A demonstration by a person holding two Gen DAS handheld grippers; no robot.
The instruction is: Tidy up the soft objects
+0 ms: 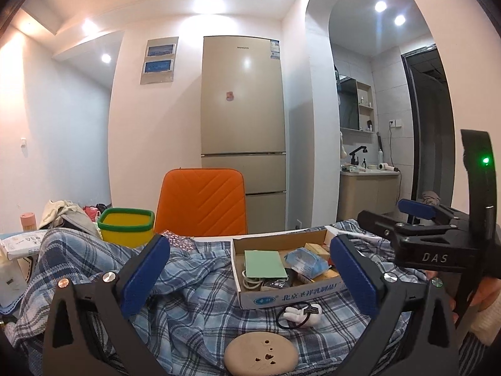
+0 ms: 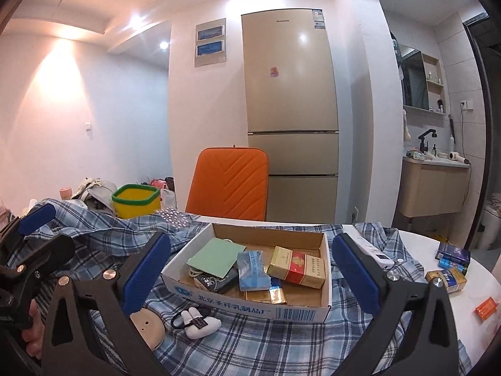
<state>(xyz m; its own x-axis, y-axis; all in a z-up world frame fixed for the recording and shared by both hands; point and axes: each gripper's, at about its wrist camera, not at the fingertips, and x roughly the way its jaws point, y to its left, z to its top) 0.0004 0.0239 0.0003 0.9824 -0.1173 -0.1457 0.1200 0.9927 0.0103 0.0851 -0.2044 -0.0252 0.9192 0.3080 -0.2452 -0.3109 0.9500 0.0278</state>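
A blue plaid shirt (image 1: 194,282) (image 2: 281,338) lies rumpled across the table. On it stands an open cardboard box (image 1: 281,241) (image 2: 250,300) holding a soft blue tissue pack (image 1: 305,261) (image 2: 252,269), a green card, a red-and-gold pack and other small items. In front of the box lie a small white plush (image 1: 302,311) (image 2: 200,326) with a black hair tie, and a round beige disc (image 1: 261,355) (image 2: 148,326). My left gripper (image 1: 250,244) is open over the shirt, holding nothing. My right gripper (image 2: 250,244) is open before the box, also holding nothing.
A yellow bin with a green rim (image 1: 126,228) (image 2: 136,202) stands at the back left beside piled clothes. An orange chair (image 1: 203,200) is behind the table. A white remote (image 2: 372,250), cigarette packs (image 2: 447,279) and a small orange box (image 2: 485,308) lie at the right.
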